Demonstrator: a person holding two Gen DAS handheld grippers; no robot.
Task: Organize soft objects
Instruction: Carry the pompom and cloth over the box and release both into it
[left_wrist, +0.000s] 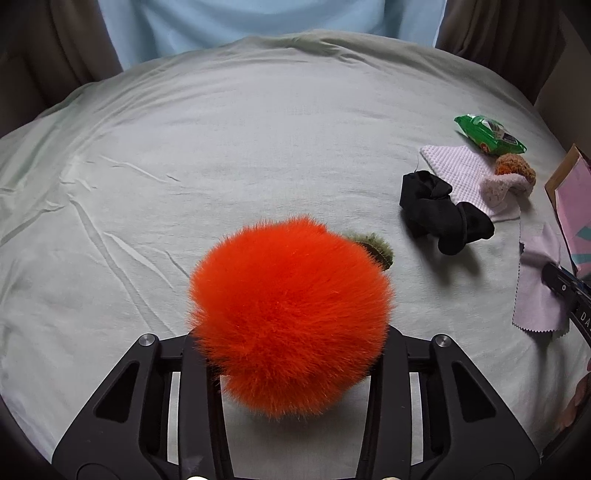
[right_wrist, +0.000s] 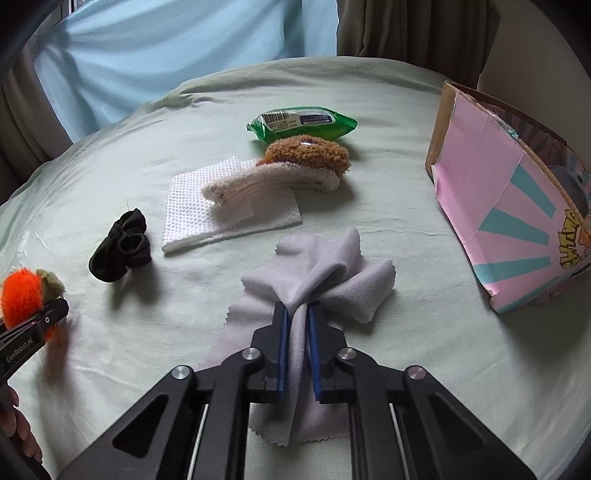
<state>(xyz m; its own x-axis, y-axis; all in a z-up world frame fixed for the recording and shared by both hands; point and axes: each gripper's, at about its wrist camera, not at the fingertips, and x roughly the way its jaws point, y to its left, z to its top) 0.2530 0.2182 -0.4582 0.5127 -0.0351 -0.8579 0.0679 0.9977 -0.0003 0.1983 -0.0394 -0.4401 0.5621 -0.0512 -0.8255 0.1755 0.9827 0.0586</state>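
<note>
My left gripper is shut on a fluffy orange pom-pom with an olive-green tuft; it also shows at the left edge of the right wrist view. My right gripper is shut on a lilac microfibre cloth, bunched between its blue pads, on the pale green bedsheet. The cloth also shows in the left wrist view. A black sock bundle lies to the left of the cloth.
A white dotted cloth carries a fuzzy pink-and-brown sock. A green wipes packet lies behind it. A pink cardboard box stands open at the right. Curtains hang beyond the bed's far edge.
</note>
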